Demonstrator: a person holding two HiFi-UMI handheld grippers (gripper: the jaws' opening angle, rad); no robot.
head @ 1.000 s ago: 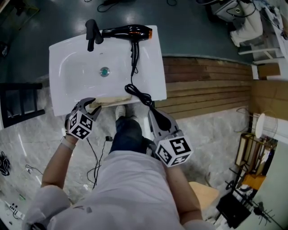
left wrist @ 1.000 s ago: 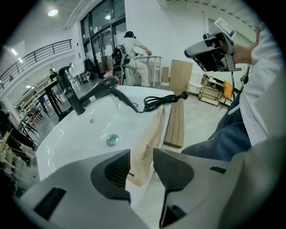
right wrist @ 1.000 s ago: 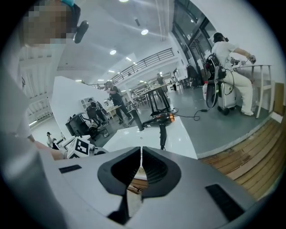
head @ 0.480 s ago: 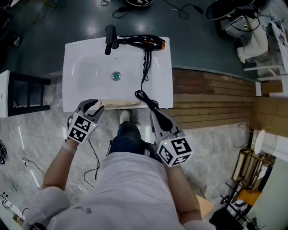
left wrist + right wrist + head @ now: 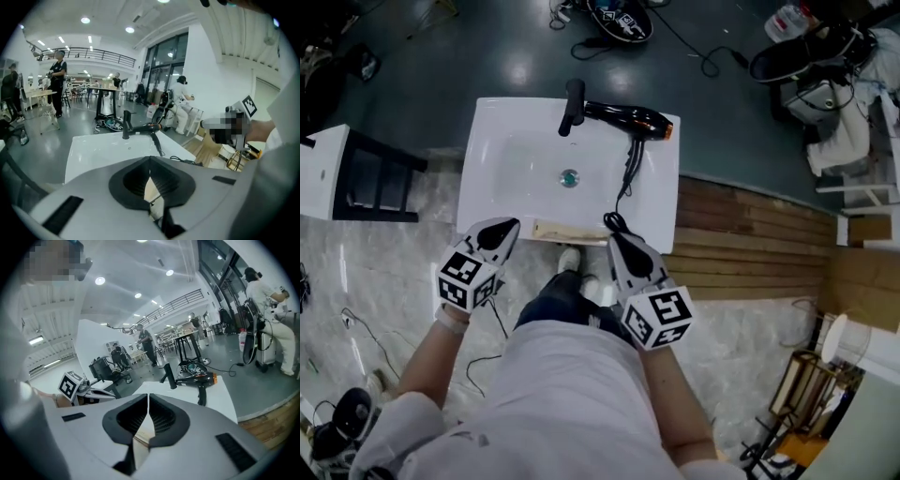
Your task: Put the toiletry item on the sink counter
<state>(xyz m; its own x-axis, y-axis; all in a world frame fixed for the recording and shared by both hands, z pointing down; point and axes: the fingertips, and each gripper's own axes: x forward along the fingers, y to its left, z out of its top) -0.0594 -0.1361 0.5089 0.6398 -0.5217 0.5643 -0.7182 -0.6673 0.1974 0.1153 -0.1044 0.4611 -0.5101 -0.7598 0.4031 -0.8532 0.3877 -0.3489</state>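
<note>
The left gripper [image 5: 510, 225] is held at the front-left rim of the white sink desk [image 5: 485, 199], fingers [image 5: 129, 180] closed, empty. The black, orange-ringed hair dryer [image 5: 623, 116] is laid along the back rim, right of the faucet [image 5: 573, 105]. Its cord [image 5: 623, 178] is draped over the front edge beside the right gripper [image 5: 615, 238], likewise closed, empty.

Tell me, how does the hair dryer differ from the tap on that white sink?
The hair dryer lies flat on the sink, back right; the tap stands upright at mid-back. The hair dryer has an orange end and a trailing cord; the tap is plain. Both are mostly black.
</note>
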